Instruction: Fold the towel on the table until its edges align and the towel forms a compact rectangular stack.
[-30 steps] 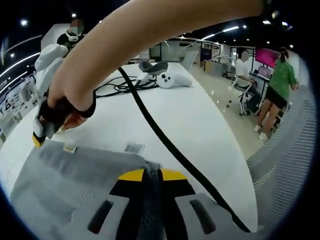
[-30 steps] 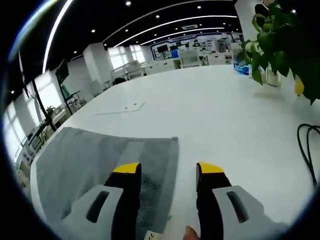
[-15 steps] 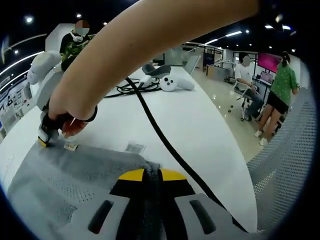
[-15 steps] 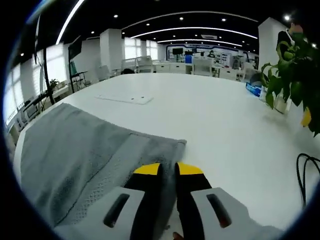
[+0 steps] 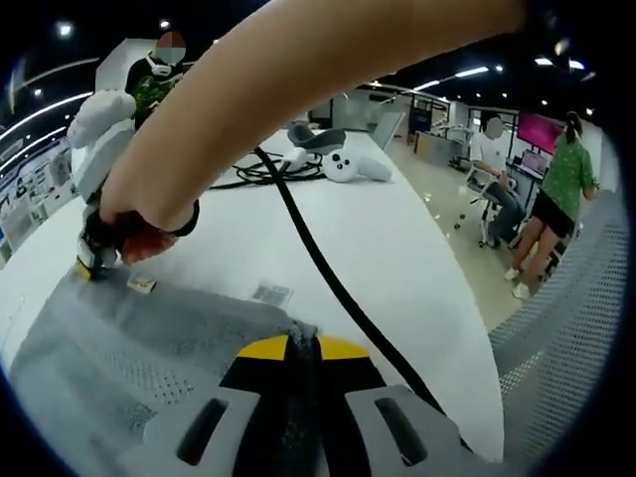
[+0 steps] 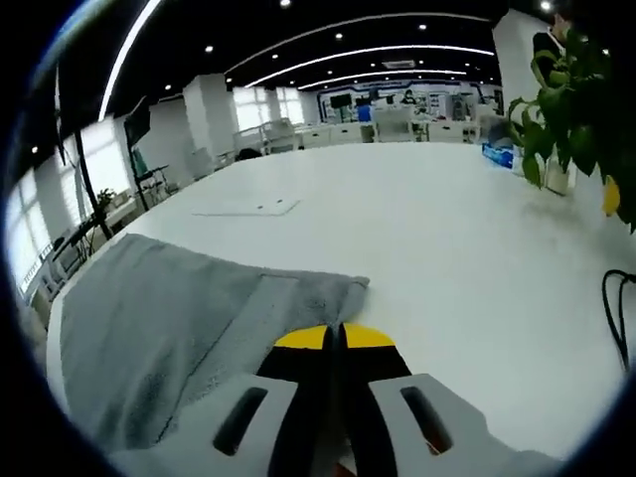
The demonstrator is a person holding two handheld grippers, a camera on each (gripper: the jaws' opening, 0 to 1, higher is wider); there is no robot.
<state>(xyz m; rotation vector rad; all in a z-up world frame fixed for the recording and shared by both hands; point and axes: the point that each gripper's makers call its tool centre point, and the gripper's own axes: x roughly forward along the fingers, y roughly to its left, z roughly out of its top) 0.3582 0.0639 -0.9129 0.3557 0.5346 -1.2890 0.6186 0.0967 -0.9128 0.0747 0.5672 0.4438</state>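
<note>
Up close in the left gripper view, the left gripper (image 5: 303,346) with its yellow-tipped black jaws is clamped tight on a bunched fold of the grey terry-cloth towel (image 5: 119,348). That towel lies spread over the near end of the long white table (image 5: 388,268). A thick black cable (image 5: 328,278) runs just beside the jaws, across the tabletop toward the far end. Further out along the towel's far edge, the person's hand (image 5: 134,224) brings the right gripper (image 5: 87,264) onto the far corner, next to a small sewn-on label (image 5: 140,284).

Same story in the right gripper view: the right gripper (image 6: 334,336) has its jaws pressed together with the towel (image 6: 159,318) corner pinched between them, and the cloth fans out to the left over the table (image 6: 447,229).

Past the towel there's a white game controller (image 5: 350,166) and a tangle of black cords (image 5: 258,174). Off the table's end, a person in a green top (image 5: 564,159) stands on the shiny floor. A leafy green potted plant (image 6: 566,89) sits at the table's far right.
</note>
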